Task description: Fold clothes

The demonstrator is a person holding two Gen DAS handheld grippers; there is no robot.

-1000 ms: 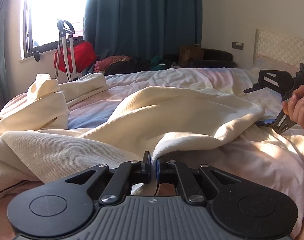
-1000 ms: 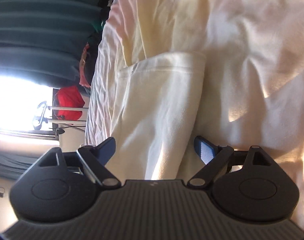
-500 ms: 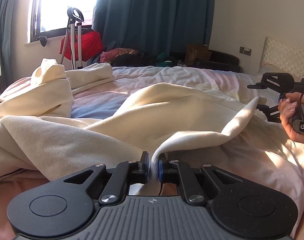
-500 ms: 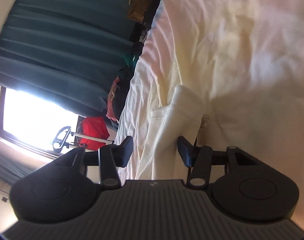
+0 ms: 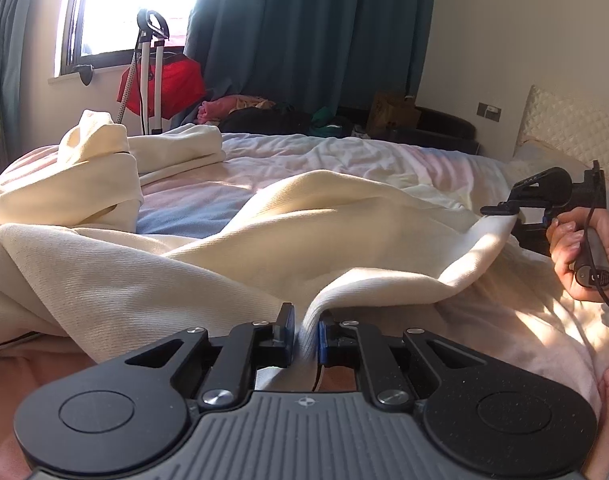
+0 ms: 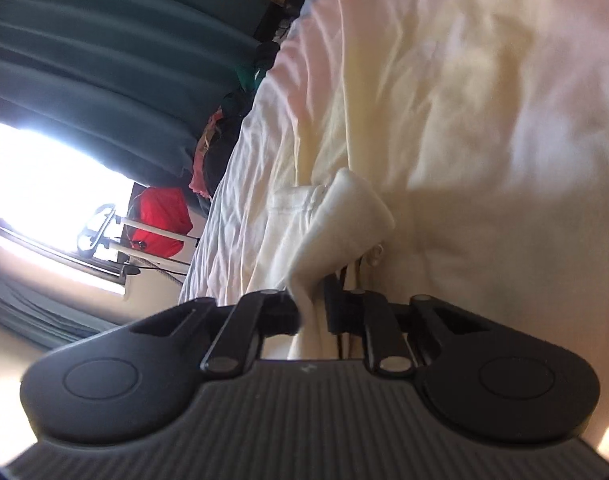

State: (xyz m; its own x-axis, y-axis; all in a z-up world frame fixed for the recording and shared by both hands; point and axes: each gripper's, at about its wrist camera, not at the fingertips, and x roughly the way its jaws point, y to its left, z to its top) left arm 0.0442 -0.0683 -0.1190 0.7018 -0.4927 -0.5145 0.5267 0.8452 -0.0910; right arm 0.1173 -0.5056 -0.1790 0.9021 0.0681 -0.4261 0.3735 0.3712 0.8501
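A large cream garment [image 5: 304,240] lies spread and rumpled across the bed. My left gripper [image 5: 305,330] is shut on its near hem, and the cloth rises in a fold between the pads. My right gripper [image 5: 512,218] shows at the right of the left wrist view, held in a hand, and grips another corner of the same garment. In the right wrist view, turned sideways, the right gripper [image 6: 311,310] is shut on a fold of the cream garment [image 6: 336,216].
The bed has a pale pink sheet [image 5: 364,160] and a quilted headboard [image 5: 568,136] at right. A second cream bundle [image 5: 100,160] lies at far left. A red bag [image 5: 164,88] on a trolley stands under the window, with teal curtains [image 5: 304,32] behind.
My right gripper has closed from wide open onto the garment's corner and lifted it slightly. My left gripper stays shut on the hem.
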